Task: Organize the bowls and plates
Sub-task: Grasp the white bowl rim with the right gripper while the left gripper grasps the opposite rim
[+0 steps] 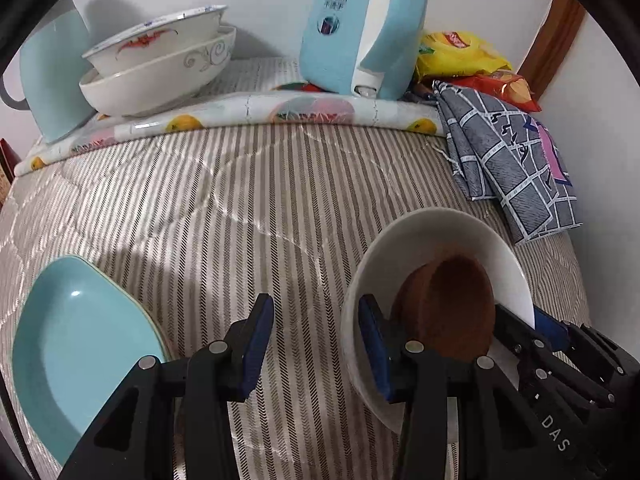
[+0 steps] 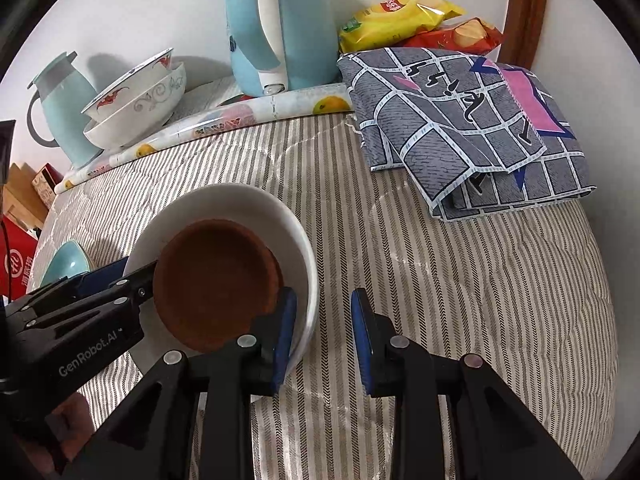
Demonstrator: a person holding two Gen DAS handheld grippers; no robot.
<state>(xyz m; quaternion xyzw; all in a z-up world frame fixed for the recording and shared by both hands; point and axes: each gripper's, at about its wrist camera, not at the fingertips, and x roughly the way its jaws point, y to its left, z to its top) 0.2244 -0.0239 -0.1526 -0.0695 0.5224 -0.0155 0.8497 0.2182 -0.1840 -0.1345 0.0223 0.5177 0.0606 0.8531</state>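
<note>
The left tool has its jaws spread with nothing between them; its right finger sits just inside the rim of the white bowl, its left finger over bare bed cover. The right tool is likewise spread and holds nothing, with its left finger inside the same bowl's near rim and its right finger outside. Whether either finger touches the rim cannot be told.

The white bowl rests on the striped bed cover, with a brown dish lying tilted inside it. That looks like a nesting step just made, or a grasp on the bowl about to be taken. Next, one tool probably needs to close over the rim so the pair can be carried toward the stacked patterned bowls at the back, beside the blue kettle.

Only the left view shows the blue plate fully, lying by the left tool; the right view catches just a sliver. The right view shows more of the folded grey cloth.
</note>
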